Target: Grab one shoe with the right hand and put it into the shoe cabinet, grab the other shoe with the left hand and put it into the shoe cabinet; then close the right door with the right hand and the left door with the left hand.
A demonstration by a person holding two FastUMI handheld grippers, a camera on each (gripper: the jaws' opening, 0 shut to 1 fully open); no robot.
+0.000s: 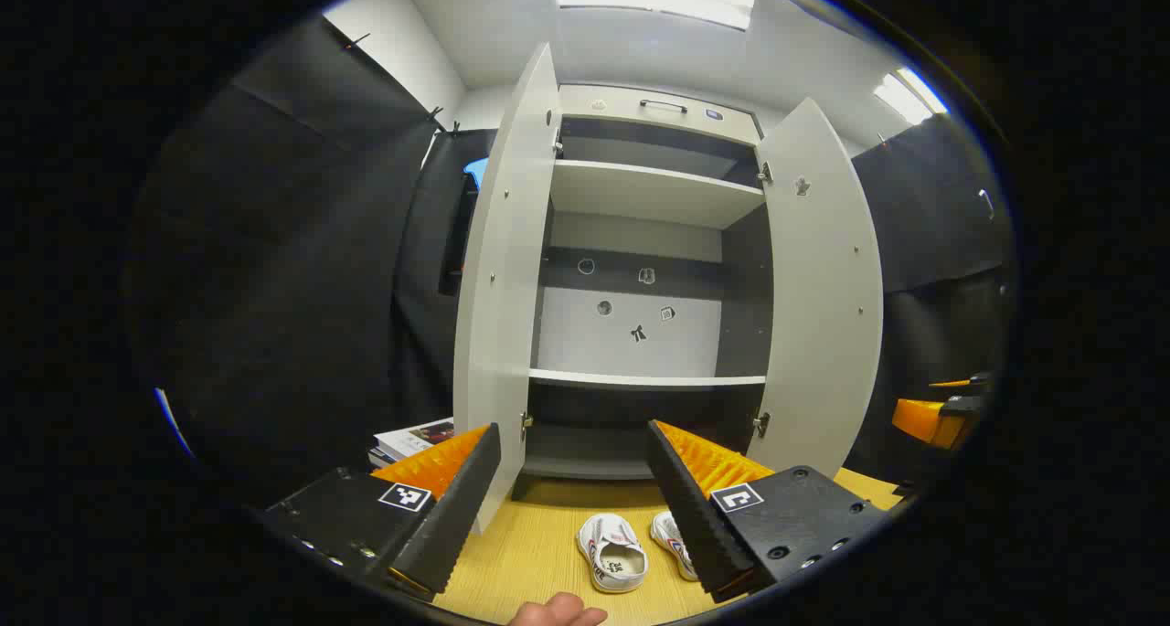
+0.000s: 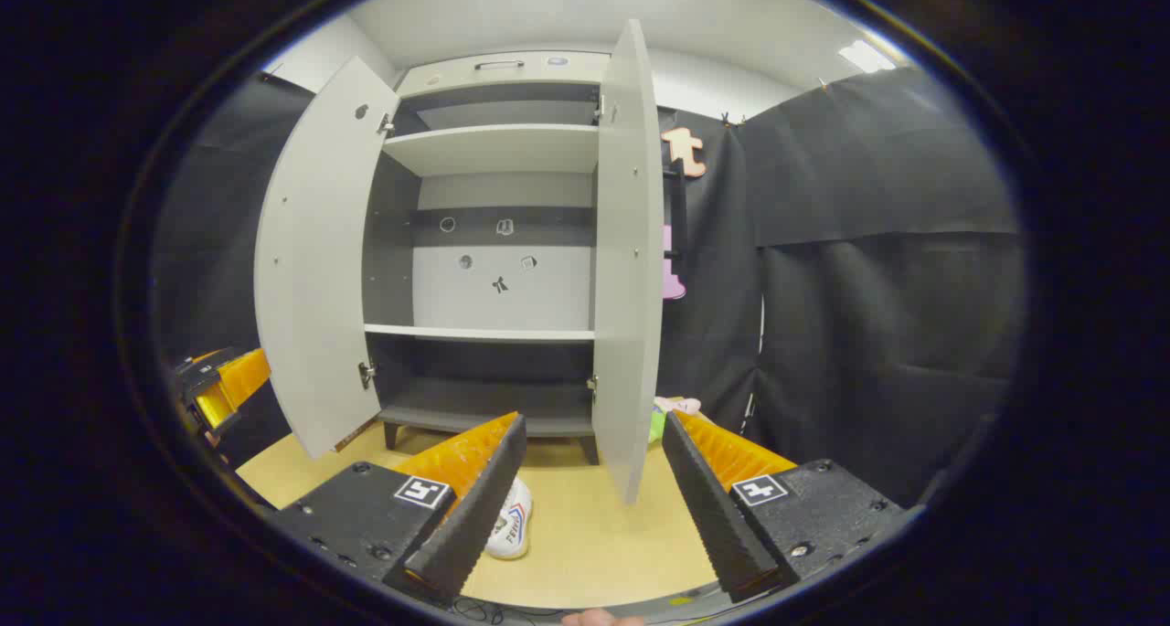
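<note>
Standing open on the wooden floor (image 1: 521,562): shoe cabinet (image 1: 640,279), left door (image 1: 503,270) and right door (image 1: 823,279) both swung wide, shelves bare, lowest shelf (image 1: 585,461) dark and just above floor level. Same cabinet (image 2: 494,242) seen from the right gripper view, doors (image 2: 315,260) (image 2: 626,260) flared outward.

Lying side by side on the floor in front of the cabinet, in the left gripper view: two white shoes. Nearer shoe (image 1: 614,553) fully visible, opening up, long axis running roughly toward and away from the cabinet and slightly slanted; which end is the toe hard to tell. Second shoe (image 1: 672,539) just beside it on the right, partly hidden behind the right-hand finger, long axis roughly parallel. One white shoe (image 2: 510,521) peeking out beside the left-hand finger in the right gripper view, lying on the floor, mostly covered.

Left gripper (image 1: 576,507) held above the floor, jaws spread wide, nothing between them, shoes below and apart from the fingers. Right gripper (image 2: 590,507) likewise spread wide and empty, aimed at the cabinet's lower part. Right gripper also visible at the far right edge of the left gripper view (image 1: 937,416); left gripper at the far left edge of the right gripper view (image 2: 219,388).

Stack of books (image 1: 411,439) on the floor left of the cabinet. Fingertip of a hand (image 1: 558,612) at the bottom edge.
</note>
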